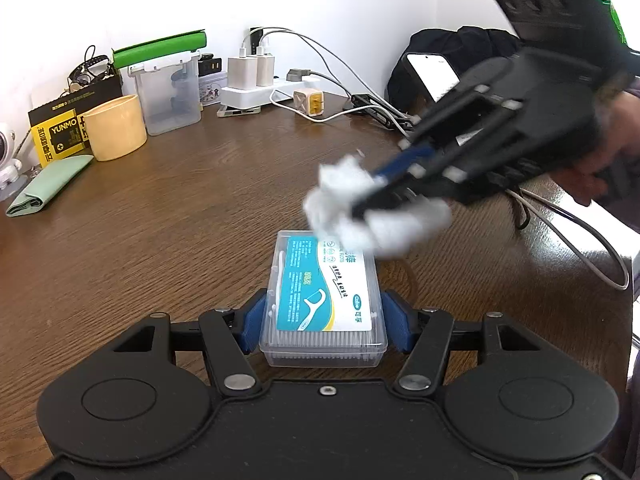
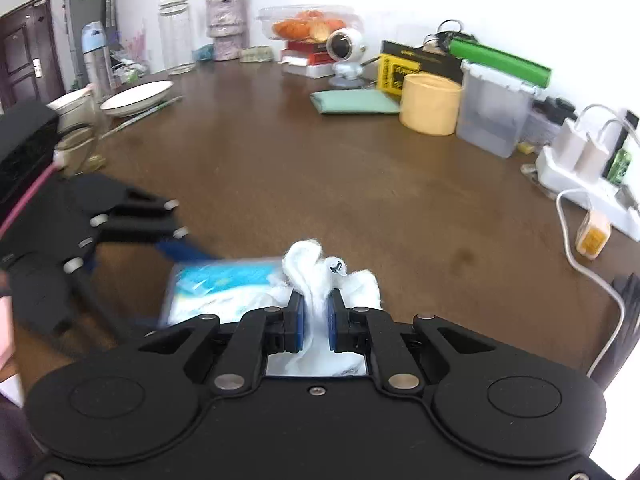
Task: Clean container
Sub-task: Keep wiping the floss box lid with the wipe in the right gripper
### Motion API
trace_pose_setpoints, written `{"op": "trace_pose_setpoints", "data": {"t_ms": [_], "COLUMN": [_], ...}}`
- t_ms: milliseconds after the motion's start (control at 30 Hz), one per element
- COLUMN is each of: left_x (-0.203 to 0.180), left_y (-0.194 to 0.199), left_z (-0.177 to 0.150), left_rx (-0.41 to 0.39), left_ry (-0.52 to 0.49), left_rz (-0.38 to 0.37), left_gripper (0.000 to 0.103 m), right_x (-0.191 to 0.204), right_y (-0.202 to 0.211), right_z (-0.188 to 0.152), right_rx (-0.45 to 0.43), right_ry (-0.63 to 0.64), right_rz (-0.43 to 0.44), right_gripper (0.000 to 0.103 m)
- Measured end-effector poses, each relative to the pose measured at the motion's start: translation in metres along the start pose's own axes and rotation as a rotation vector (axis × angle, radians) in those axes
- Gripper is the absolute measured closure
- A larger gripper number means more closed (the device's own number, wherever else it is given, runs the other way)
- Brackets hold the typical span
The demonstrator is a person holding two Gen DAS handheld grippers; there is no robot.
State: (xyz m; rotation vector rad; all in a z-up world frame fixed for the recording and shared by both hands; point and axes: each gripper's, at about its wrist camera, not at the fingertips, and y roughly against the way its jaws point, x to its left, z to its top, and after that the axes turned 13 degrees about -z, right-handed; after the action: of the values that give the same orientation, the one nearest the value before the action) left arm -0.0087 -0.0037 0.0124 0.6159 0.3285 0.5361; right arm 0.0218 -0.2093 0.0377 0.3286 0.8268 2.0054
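The clear floss-pick box [image 1: 324, 300] is clamped at its sides by the left gripper [image 1: 322, 316], near on the wooden table [image 1: 180, 208]. Its far end is touched by a crumpled white tissue [image 1: 352, 204], pinched tight in the right gripper [image 2: 316, 316], which is angled downward from the right.

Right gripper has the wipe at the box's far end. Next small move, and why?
Probably drag the wipe toward the left gripper along the lid: it sits at the far end of the box, which the left fingers clamp.
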Motion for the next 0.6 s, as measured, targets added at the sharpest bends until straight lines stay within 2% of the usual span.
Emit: {"op": "trace_pose_setpoints", "data": {"t_ms": [100,133,233,333,433,600], "left_x": [0.001,0.001,0.000,-0.001,0.000,0.002], "left_y": [-0.001,-0.001,-0.001,-0.001,-0.001,-0.002], "left_z": [0.001,0.001,0.000,0.000,0.001,0.002], "left_rx": [0.001,0.002,0.003,0.002,0.001,0.003], "left_ry": [0.000,-0.001,-0.003,-0.002,-0.002,0.000], "left_rz": [-0.003,-0.002,0.002,0.002,-0.003,-0.006], "left_gripper": [0.044,0.044,0.044,0.044,0.044,0.044], "right_x": [0.019,0.023,0.024,0.006,-0.003,0.019], "right_y": [0.001,-0.003,-0.017,-0.018,-0.004,-0.003], "right_z": [0.004,0.007,0.016,0.013,0.001,0.002], "right_rx": [-0.023,-0.035,-0.061,-0.045,-0.029,-0.045], "right_ry": [0.009,0.010,0.009,-0.013,-0.016,-0.016], "right_rz": [0.101,0.101,0.039,-0.028,-0.033,0.106], "right_gripper": [0.091,0.091,0.091,0.091,0.091,0.091]}}
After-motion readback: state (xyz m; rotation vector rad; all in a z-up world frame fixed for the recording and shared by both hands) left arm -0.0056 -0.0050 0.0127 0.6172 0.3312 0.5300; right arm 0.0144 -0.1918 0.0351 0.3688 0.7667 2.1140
